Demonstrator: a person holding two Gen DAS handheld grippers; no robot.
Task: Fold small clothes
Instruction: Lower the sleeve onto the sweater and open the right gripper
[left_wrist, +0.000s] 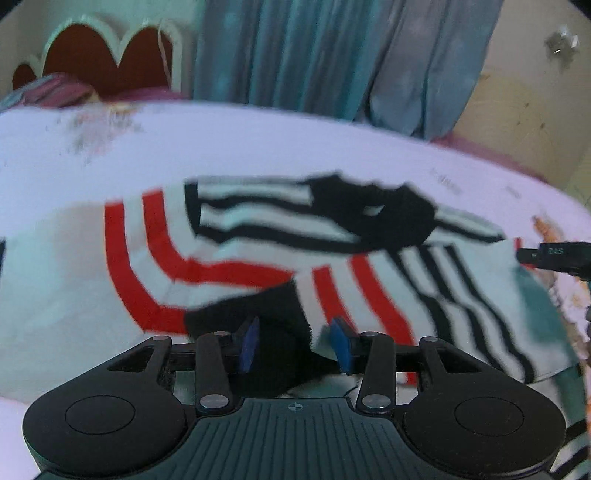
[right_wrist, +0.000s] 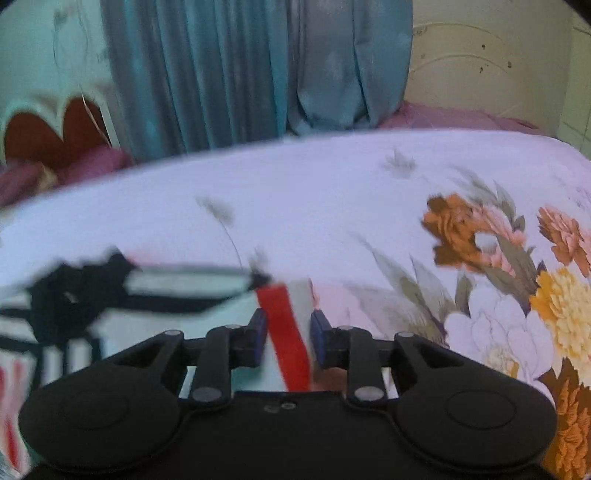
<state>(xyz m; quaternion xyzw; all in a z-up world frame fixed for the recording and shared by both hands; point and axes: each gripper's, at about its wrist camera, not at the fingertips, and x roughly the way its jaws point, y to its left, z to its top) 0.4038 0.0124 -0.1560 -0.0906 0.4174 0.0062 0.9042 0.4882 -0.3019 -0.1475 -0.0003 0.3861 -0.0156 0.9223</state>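
Floral bedsheet, striped garment between both parted tools, grip unclear.

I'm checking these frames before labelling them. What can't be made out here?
- Left wrist view: motion blur hides the striped garment's outline and type; the left gripper covers its near black cuff.
- Left wrist view: the right gripper is cut off by the right edge.
- Right wrist view: the right gripper's body hides where the red-striped edge ends.

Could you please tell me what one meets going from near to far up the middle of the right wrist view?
right gripper → red-striped garment edge → floral bedsheet → blue-grey curtain
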